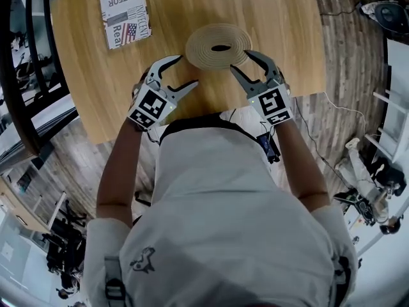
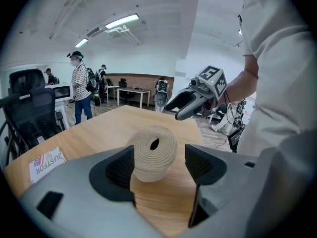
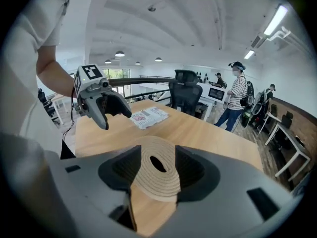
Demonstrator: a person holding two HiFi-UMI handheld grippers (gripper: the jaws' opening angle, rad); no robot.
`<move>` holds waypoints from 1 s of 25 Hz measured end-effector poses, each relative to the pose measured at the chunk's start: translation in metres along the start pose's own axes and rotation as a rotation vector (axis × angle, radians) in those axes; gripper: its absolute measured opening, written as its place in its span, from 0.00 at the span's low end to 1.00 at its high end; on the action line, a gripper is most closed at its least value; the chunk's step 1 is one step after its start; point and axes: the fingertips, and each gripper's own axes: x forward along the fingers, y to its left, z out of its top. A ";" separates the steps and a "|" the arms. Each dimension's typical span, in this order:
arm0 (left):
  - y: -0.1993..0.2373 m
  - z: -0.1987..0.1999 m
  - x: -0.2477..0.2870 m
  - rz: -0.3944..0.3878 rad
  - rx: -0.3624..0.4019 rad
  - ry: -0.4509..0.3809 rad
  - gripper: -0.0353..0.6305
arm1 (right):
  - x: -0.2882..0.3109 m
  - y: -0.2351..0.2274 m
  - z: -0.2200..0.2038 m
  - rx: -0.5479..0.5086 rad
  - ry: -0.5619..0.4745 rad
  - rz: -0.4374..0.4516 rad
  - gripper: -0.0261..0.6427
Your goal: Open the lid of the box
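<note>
A round woven box with a coiled lid and a dark hole in its middle sits on the wooden table, near the front edge. My left gripper stands open just left of it, fingertips close to its side. My right gripper is open at its right side, the far fingertip almost at the rim. In the left gripper view the woven box shows between the open pads, with the right gripper beyond. In the right gripper view the woven box fills the gap, with the left gripper behind.
A flat printed box with flag graphics lies at the table's far left. An office chair stands past the table. People stand in the room behind. The table's front edge runs just under both grippers.
</note>
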 end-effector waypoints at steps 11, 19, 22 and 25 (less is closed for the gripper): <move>0.019 -0.088 0.052 -0.079 0.000 0.129 0.52 | 0.059 0.003 -0.045 -0.327 0.226 0.048 0.36; 0.024 -0.101 0.082 -0.115 0.069 0.126 0.52 | 0.085 0.007 -0.057 -0.594 0.309 0.085 0.35; 0.030 -0.100 0.093 -0.129 0.062 0.106 0.52 | 0.095 0.005 -0.060 -0.651 0.313 0.094 0.34; 0.031 -0.101 0.097 -0.152 0.067 0.098 0.52 | 0.102 0.007 -0.058 -0.693 0.304 0.089 0.30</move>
